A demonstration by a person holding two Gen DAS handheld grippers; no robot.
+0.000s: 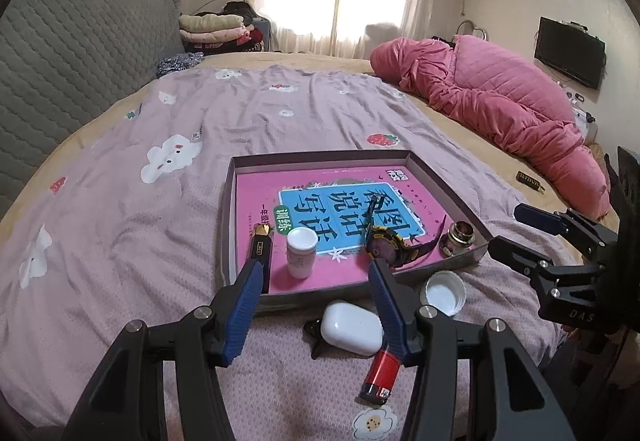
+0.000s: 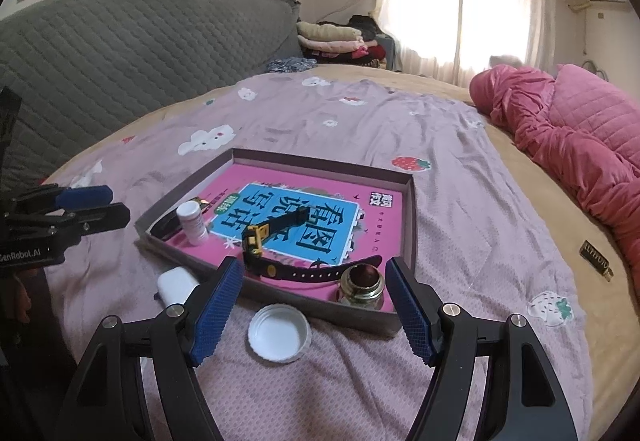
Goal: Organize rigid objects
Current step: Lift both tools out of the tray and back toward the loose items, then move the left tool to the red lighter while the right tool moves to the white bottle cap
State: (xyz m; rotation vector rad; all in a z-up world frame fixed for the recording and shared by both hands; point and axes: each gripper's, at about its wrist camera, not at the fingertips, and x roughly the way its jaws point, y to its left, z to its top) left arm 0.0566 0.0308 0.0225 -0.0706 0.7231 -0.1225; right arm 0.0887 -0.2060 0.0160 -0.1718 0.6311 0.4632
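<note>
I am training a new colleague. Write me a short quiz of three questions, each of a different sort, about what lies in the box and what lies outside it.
1. True or false: the white bottle stands upright inside the box.
2. Which thing lies outside the box, on the bedspread? A) the watch B) the red lighter C) the brass fitting
3. Fill in: the white cap lies with its open side facing ____.

Key
1. True.
2. B; the white case lies beside it.
3. Up.

Both the left claw and the right claw are open and hold nothing.
</note>
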